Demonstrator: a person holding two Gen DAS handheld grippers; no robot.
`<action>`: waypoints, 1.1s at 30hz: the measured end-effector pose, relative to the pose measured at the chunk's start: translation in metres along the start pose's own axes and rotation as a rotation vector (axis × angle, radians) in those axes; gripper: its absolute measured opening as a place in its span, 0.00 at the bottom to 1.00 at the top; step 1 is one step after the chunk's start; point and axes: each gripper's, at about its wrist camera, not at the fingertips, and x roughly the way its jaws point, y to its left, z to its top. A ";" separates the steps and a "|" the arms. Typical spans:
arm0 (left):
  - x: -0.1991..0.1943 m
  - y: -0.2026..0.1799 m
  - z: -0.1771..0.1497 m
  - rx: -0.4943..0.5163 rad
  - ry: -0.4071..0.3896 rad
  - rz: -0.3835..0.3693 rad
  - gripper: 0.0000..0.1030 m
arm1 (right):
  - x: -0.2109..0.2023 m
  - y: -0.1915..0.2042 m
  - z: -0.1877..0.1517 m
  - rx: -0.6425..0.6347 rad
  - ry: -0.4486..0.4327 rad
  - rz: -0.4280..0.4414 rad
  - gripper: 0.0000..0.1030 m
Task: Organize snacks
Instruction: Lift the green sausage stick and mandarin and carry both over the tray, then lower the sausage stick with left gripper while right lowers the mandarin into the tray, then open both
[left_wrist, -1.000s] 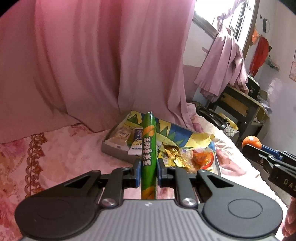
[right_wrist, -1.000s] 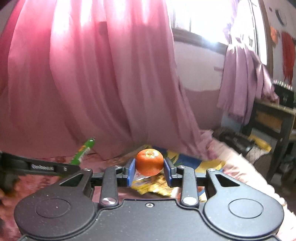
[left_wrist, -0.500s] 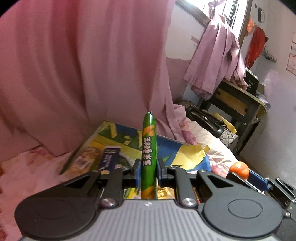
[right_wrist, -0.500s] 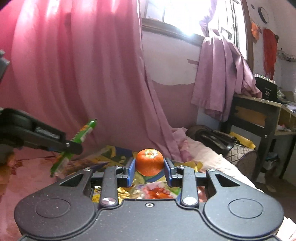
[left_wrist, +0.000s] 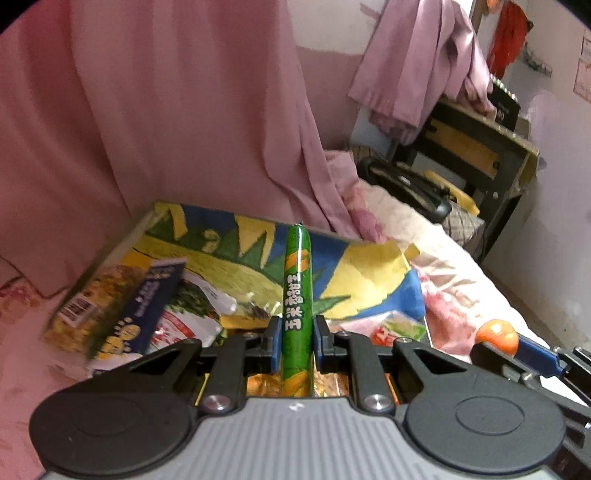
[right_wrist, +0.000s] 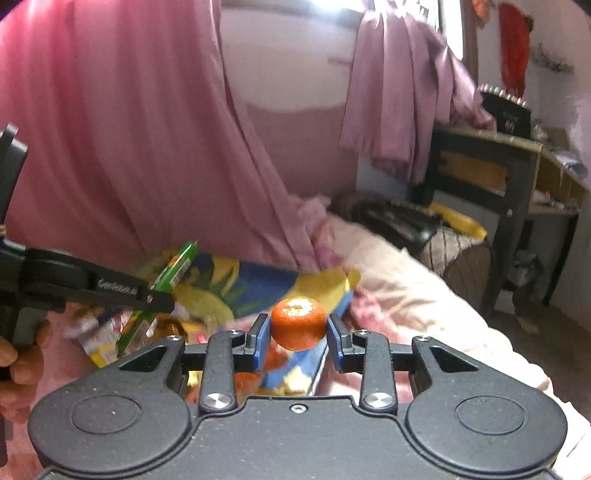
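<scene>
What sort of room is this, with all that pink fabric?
Most likely a bedroom in a home: a pink curtain hangs beside a floral bedspread, clothes are draped near the window, and a dark desk stands alongside.

You have carried both grippers forward and lower, toward the colourful box (left_wrist: 236, 236) on the bed. In the left wrist view that box sat small and mid-frame a second ago; it now fills the middle of the picture, and the blue packet (left_wrist: 147, 299) inside it lies close under the left gripper (left_wrist: 295, 341). The bright window has dropped out of that view. The right gripper (left_wrist: 517, 349) has closed in on the left one's side. From the right wrist view, the green sausage stick (right_wrist: 162, 291) now hangs over the box rather than before the curtain (right_wrist: 147, 129).
</scene>
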 end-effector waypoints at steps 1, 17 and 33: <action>0.004 -0.002 -0.002 0.001 0.008 -0.001 0.18 | 0.002 0.001 -0.002 -0.012 0.016 -0.005 0.34; 0.023 -0.012 -0.009 0.041 0.056 0.003 0.18 | 0.028 0.014 -0.021 -0.072 0.157 0.024 0.34; 0.030 -0.018 -0.020 0.075 0.087 0.017 0.18 | 0.037 0.013 -0.025 -0.056 0.172 0.038 0.34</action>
